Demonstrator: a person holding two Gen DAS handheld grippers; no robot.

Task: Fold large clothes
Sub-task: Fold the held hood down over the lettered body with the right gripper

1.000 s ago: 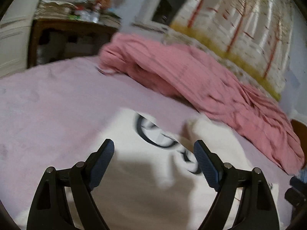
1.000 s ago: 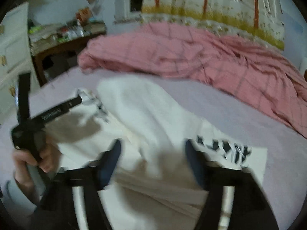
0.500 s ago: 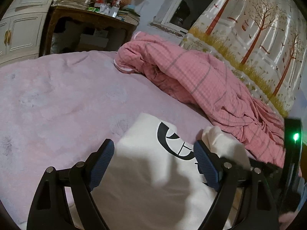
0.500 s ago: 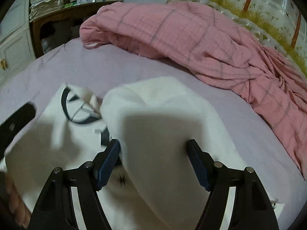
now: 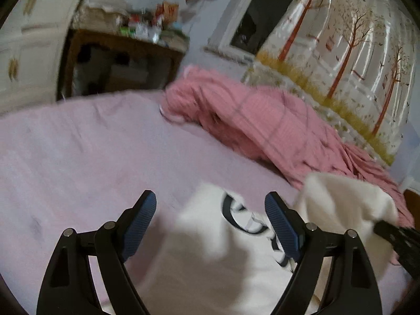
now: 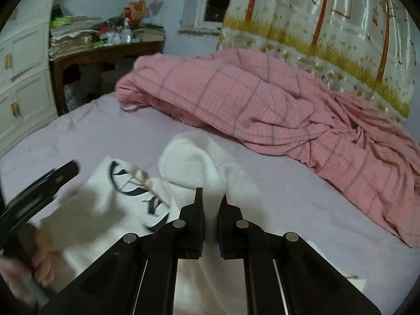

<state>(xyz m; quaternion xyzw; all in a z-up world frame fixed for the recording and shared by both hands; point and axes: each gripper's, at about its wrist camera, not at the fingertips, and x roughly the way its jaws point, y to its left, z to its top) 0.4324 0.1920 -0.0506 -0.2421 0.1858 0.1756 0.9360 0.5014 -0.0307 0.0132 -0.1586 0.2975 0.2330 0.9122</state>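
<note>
Since the earlier frame our right tool [image 6: 211, 197] has just been closing, and its jaws are now pinching a fold of the white garment [image 6: 199, 157], where before they were standing wide around the same hump of cloth. In the left wrist view the gathered white cloth is now standing raised at the right, beside the pink quilt [image 5: 262, 126], rather than lying low by the tool's right finger. We are keeping our left tool [image 5: 210, 202] wide open with nothing between its pads, hovering over the near left part of the garment, just at its left edge where the printed black emblem [image 5: 236, 218] is showing. The garment is lying on the lilac bed [image 6: 288, 197], in its near middle, with the quilt heaped along the far right side. The gripped part is running away from our right tool toward the quilt, its long axis roughly in line with the tool's fingers, while the flat printed body is lying to the left of it, nearer our left tool. We are judging that the coming fold means carrying the pinched part leftward across the body, and the left tool is nearer to hold that body down.
</note>
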